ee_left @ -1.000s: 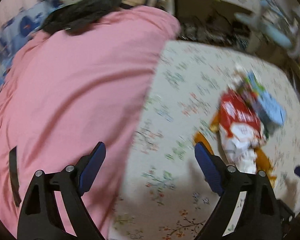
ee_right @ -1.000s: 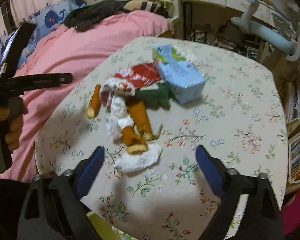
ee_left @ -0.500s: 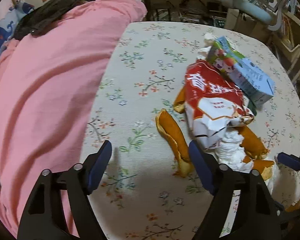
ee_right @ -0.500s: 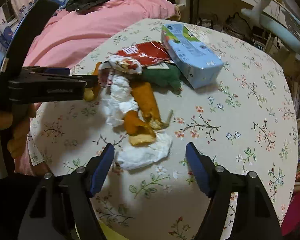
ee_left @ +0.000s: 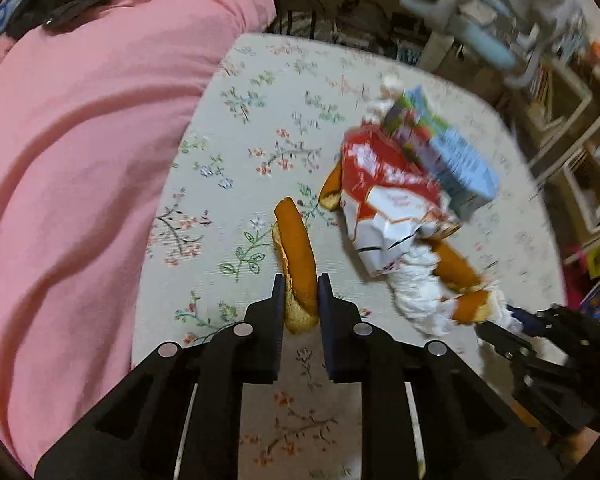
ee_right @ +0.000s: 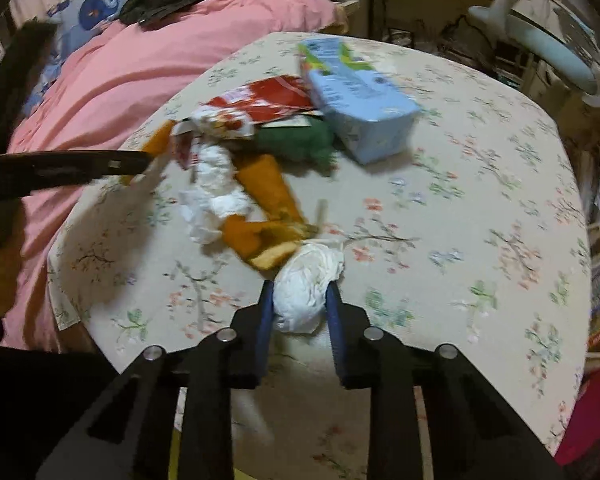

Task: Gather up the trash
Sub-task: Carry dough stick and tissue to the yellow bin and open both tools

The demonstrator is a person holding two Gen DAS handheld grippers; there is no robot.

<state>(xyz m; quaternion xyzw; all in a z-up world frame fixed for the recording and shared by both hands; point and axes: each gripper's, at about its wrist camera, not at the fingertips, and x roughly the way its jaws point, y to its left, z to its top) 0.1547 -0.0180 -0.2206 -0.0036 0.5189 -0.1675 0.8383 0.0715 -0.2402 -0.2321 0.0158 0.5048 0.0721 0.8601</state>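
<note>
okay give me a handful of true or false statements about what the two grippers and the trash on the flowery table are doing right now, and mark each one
1. The left gripper is closed on an orange peel. True.
2. The right gripper is open with nothing in it. False: it is closed on a crumpled white tissue.
3. The blue carton lies on its side on the table. True.
4. The red snack wrapper is held by the left gripper. False: it lies on the table, untouched by either gripper.
5. The pink blanket covers the trash pile. False: it lies beside the table.
</note>
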